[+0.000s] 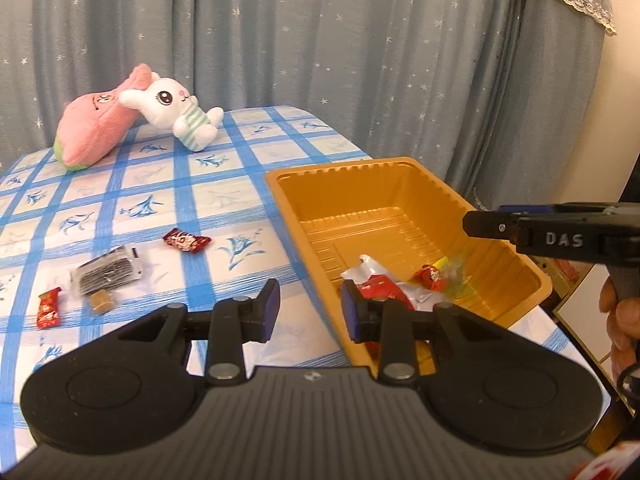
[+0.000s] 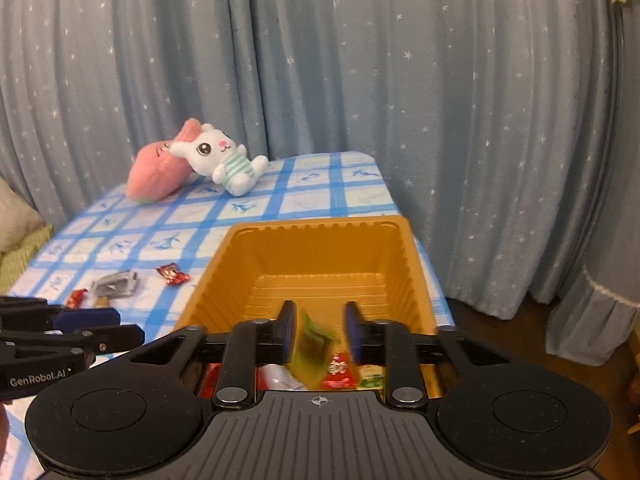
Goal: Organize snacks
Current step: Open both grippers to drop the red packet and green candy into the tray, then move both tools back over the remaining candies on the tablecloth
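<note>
We see a gold plastic tray [image 1: 404, 184] with ribbed walls at the centre right of the left wrist view. Its near end holds a red and white wrapper [image 1: 380, 284], a small red candy [image 1: 430, 278] and a yellowish green packet [image 1: 454, 274]. In the right wrist view the same tray [image 2: 320, 240] fills the lower centre, and a blurred green packet [image 2: 314, 344] shows between the fingers, above the tray; we cannot tell whether it touches them.

The tray sits on a tabletop [image 1: 192, 184] covered in a blue and white checked cloth. At the left of the left wrist view, loose snacks lie on the cloth: a red twisted candy [image 1: 186, 239], a clear packet with dark contents [image 1: 110, 270], a small tan cube [image 1: 101, 301] and another red candy [image 1: 49, 308]. At the upper left, a soft white bunny toy [image 1: 176, 110] leans on a pink plush [image 1: 94, 132]. A starry grey-blue curtain [image 1: 320, 40] hangs behind.

Our left tongs [image 1: 310, 312] are spread apart and hold nothing, straddling the tray's near left rim. Our right tongs [image 2: 320, 332] are also parted, over the tray's near end. A hand [image 1: 622, 320] grips the right handle at the right edge.
</note>
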